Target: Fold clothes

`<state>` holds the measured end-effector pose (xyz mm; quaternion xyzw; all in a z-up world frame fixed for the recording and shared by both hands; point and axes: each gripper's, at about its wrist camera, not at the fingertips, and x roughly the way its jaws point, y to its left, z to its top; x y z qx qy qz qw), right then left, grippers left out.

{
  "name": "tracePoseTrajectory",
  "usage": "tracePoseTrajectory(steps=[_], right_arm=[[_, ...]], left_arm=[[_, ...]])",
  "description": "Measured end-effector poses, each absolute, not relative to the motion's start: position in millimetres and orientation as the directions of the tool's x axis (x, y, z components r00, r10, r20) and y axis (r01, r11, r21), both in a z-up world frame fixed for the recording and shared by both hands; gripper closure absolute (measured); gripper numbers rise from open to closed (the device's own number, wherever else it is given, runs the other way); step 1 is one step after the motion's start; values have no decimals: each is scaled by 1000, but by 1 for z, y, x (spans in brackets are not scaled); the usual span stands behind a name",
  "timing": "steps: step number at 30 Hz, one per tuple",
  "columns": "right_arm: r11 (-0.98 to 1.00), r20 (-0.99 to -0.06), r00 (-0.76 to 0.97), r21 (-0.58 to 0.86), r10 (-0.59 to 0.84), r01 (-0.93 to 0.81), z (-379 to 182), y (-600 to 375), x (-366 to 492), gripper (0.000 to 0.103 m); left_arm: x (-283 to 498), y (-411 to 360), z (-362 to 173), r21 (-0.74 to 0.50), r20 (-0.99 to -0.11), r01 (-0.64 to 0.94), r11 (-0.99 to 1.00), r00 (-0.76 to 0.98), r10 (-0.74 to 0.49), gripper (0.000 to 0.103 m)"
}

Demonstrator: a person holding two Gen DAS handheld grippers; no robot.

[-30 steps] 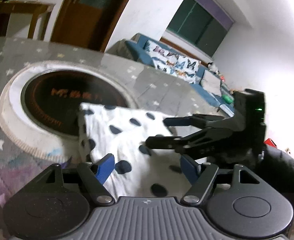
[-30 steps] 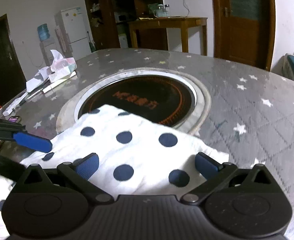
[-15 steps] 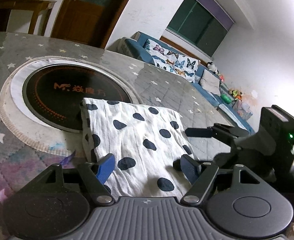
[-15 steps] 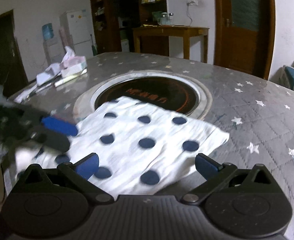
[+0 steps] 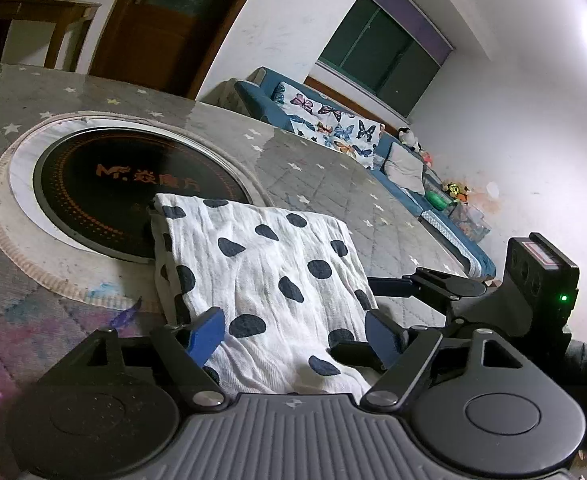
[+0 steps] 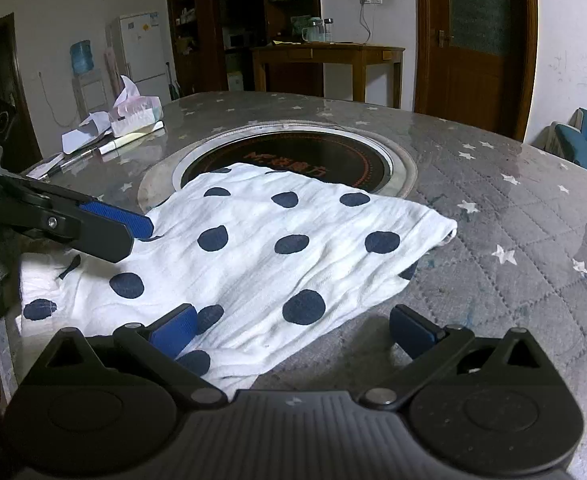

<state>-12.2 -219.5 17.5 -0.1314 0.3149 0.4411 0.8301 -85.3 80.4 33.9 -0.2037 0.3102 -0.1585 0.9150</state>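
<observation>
A white cloth with dark blue dots [image 5: 269,264] lies folded on the grey star-patterned table cover [image 5: 333,184], its far edge over the black round hob [image 5: 133,176]. My left gripper [image 5: 295,336] hovers over the cloth's near end with its jaws opening; the cloth lies between the blue pads, untouched by them. My right gripper [image 6: 293,330] stands open at the cloth's [image 6: 277,240] near corner, left pad over the fabric, right pad over bare cover. The left gripper's blue-padded finger [image 6: 113,218] rests at the cloth's left edge.
A tissue box and loose papers [image 6: 129,116] sit at the table's far left. A wooden side table [image 6: 325,54] and a door stand behind it. A blue sofa [image 5: 333,132] runs past the table's far edge. Grey cover lies bare to the cloth's right [image 6: 513,240].
The right gripper has drawn back off the cloth toward the right and near side. The folded cloth has settled flat. The left gripper's pads stand a little wider apart.
</observation>
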Motion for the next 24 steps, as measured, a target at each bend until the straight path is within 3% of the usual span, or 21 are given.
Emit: tracePoseTrajectory(steps=[24], right_arm=[[577, -641, 418, 48, 644, -815, 17, -220, -13, 0]], left_arm=[[-87, 79, 30, -509, -459, 221, 832, 748, -479, 1]])
